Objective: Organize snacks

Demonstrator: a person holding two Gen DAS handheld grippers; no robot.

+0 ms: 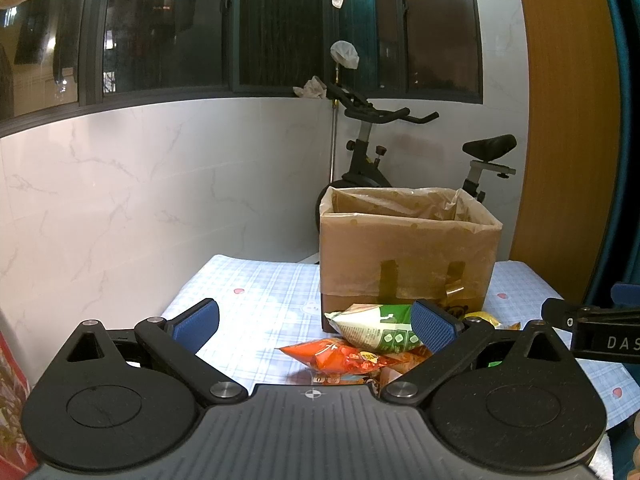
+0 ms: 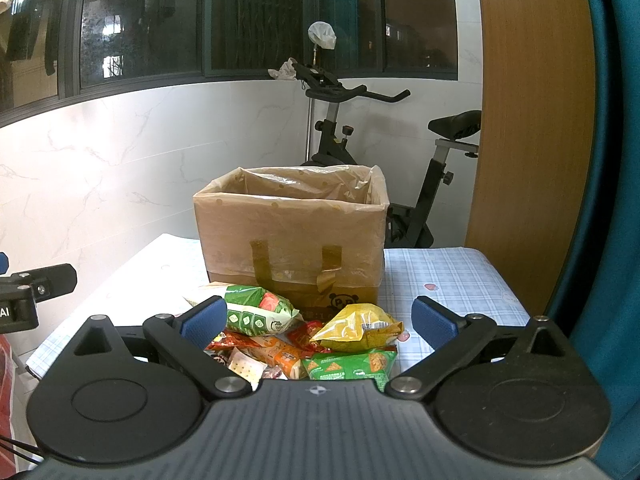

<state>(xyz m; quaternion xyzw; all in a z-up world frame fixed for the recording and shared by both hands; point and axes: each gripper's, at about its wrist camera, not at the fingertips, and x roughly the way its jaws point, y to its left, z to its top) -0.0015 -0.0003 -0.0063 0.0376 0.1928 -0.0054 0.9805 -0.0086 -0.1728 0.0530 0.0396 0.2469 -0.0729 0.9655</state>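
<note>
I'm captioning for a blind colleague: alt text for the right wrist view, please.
An open hand-held gripper points at a pile of snack packets on a checked tablecloth, before a plastic-lined cardboard box. An exercise bike stands behind.

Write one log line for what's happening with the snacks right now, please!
left tool open, empty | right tool open, empty | snack pile on table before lined box | no snack gripped
</note>
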